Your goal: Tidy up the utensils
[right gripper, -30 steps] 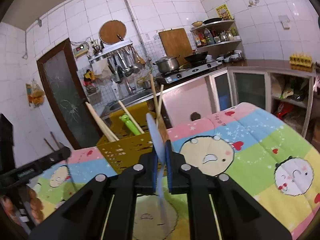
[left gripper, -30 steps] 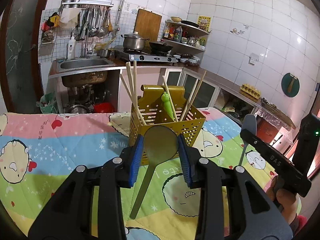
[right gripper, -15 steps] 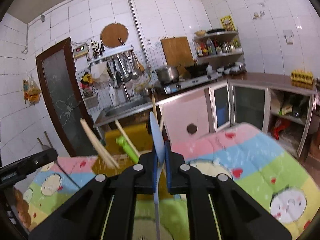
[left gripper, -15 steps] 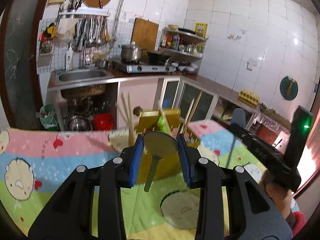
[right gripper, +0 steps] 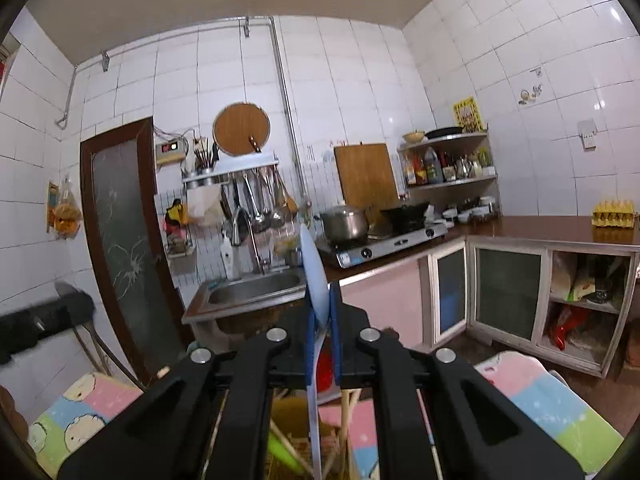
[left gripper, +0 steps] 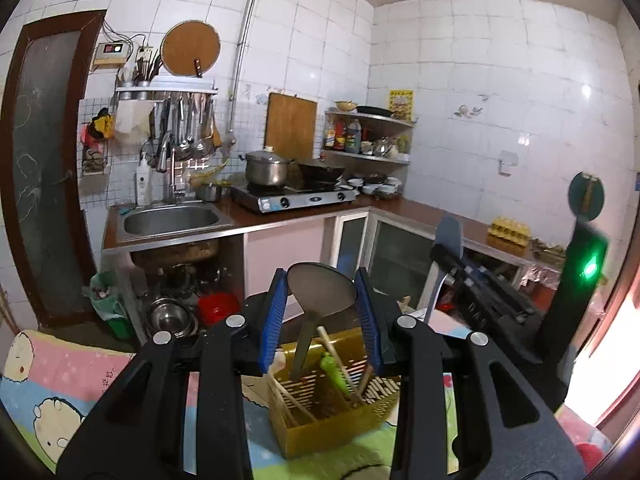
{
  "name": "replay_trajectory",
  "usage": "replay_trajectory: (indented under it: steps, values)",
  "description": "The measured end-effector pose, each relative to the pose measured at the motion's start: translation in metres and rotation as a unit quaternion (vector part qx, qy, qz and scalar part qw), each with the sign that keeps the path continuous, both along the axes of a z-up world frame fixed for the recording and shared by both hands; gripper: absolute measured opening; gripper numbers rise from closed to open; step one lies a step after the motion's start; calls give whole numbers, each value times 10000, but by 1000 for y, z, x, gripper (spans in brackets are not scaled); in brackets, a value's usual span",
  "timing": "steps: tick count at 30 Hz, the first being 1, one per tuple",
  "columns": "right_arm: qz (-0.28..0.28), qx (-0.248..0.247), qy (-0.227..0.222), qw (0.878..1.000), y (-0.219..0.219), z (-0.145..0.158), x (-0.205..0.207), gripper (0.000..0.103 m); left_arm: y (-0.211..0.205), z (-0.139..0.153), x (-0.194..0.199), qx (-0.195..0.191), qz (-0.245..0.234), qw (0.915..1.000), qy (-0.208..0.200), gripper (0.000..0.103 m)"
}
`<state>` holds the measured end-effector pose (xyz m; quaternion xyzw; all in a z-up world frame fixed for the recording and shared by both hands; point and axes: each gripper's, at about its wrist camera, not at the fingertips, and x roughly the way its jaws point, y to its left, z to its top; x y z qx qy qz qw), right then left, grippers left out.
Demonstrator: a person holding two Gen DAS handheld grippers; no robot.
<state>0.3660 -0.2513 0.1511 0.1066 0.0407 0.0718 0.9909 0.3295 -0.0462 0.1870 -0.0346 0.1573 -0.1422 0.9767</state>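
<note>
- Spoon (left gripper: 320, 292), olive-green, round bowl: pinched by its bowl edges between the blue pads of the left gripper (left gripper: 322, 312); its handle hung down into the yellow basket (left gripper: 332, 420).
- Left gripper: jaws part-spread, pressed on either side of the spoon bowl, raised above the basket.
- Spatula (right gripper: 314, 280), pale blue, flat blade: clamped edge-on in the right gripper (right gripper: 322, 340); blade stood upright above the pads, handle ran down below them toward the basket.
- Right gripper: jaws pressed almost together on the thin spatula; seen from the left wrist view at the right, near the basket.
- Yellow basket, slotted, with compartments: stood on the quilt (left gripper: 60, 380) just below both grippers; which compartment the spoon handle entered could not be told.
- Chopsticks (left gripper: 288, 396), wooden, several: leaned inside the basket.
- Green-handled utensil (left gripper: 334, 368): leaned in the basket beside the chopsticks.
- Quilt, cartoon-printed in pink, blue and green: covered the near surface.
- Sink (left gripper: 172, 220), stove (left gripper: 292, 198) with pot (left gripper: 266, 168), corner shelves (left gripper: 368, 136): along the far wall.
</note>
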Motion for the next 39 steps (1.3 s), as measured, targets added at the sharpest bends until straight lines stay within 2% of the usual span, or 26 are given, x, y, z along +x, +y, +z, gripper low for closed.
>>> replay_trajectory:
  steps: [9, 14, 19, 20, 22, 23, 25, 26, 29, 31, 35, 39]
  values:
    - [-27, -272, 410, 9988, -2, -56, 22, 7, 8, -76, 31, -144, 46, 9978, 645, 33]
    - [83, -561, 689, 9960, 0, -78, 21, 7, 16, -94, 31, -175, 58, 9958, 896, 33]
    - [196, -724, 1000, 9922, 3, -86, 14, 9, 23, -95, 19, -176, 128, 9951, 962, 34]
    - [199, -718, 1116, 9910, 0, -86, 11, 15, 25, -93, 14, -176, 155, 9952, 950, 34]
    - [192, -661, 1203, 9904, -5, -86, 1, 54, 29, -91, 4, -162, 169, 9951, 964, 42]
    - [175, -659, 1182, 9906, -7, -85, -5, 55, 31, -89, -3, -143, 221, 9952, 947, 46]
    - [140, -675, 1206, 9903, -12, -81, -19, 59, 35, -85, -19, -78, 332, 9957, 856, 64]
    - [125, -645, 1220, 9903, -14, -80, -27, 62, 37, -83, -29, -29, 400, 9962, 773, 66]
    - [44, -573, 1118, 9921, -24, -73, -61, 73, 43, -75, -57, 110, 563, 9966, 590, 81]
    - [3, -564, 1059, 9928, -26, -70, -79, 81, 46, -70, -77, 123, 717, 9965, 405, 95]
    - [-77, -597, 902, 9941, -24, -70, -127, 90, 48, -66, -123, 221, 910, 9956, 59, 98]
    - [-126, -532, 899, 9944, -19, -80, -176, 96, 46, -76, -161, 366, 1099, 9932, -139, 98]
